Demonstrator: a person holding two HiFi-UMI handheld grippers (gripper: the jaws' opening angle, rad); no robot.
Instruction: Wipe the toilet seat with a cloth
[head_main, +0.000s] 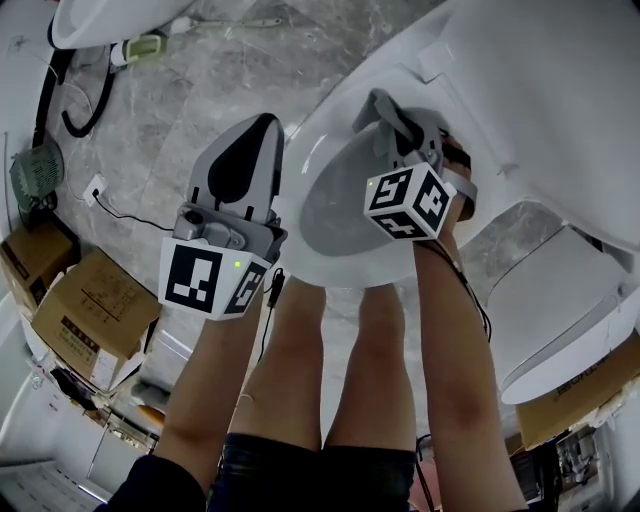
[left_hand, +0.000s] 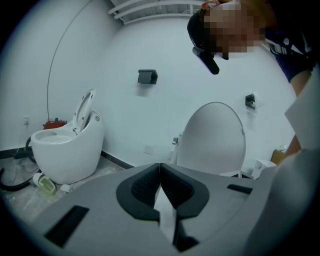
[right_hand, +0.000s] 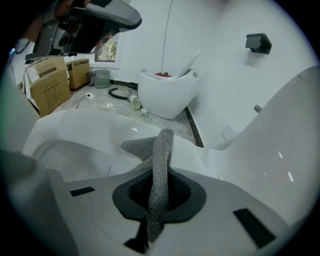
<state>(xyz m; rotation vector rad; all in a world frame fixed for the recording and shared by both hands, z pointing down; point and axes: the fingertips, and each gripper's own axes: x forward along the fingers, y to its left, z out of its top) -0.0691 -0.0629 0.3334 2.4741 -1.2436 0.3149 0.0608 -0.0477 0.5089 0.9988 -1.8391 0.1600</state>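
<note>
The white toilet seat (head_main: 338, 272) rings the bowl below me, with its lid (head_main: 540, 90) raised at the upper right. My right gripper (head_main: 385, 108) hangs over the far rim of the seat, shut on a grey knitted cloth (right_hand: 161, 160). In the right gripper view the cloth rises out of the gripper (right_hand: 159, 197) and droops onto the seat (right_hand: 85, 127). My left gripper (head_main: 262, 125) is off the seat's left side, over the floor. In the left gripper view the left gripper (left_hand: 160, 182) has its jaws pressed together and holds nothing.
A second white toilet (left_hand: 65, 150) stands by the wall, with a black hose (head_main: 60, 100) on the floor near it. Cardboard boxes (head_main: 90, 310) sit at the left. Another toilet lid (head_main: 560, 310) lies at the right. The person's bare legs (head_main: 330, 380) stand before the bowl.
</note>
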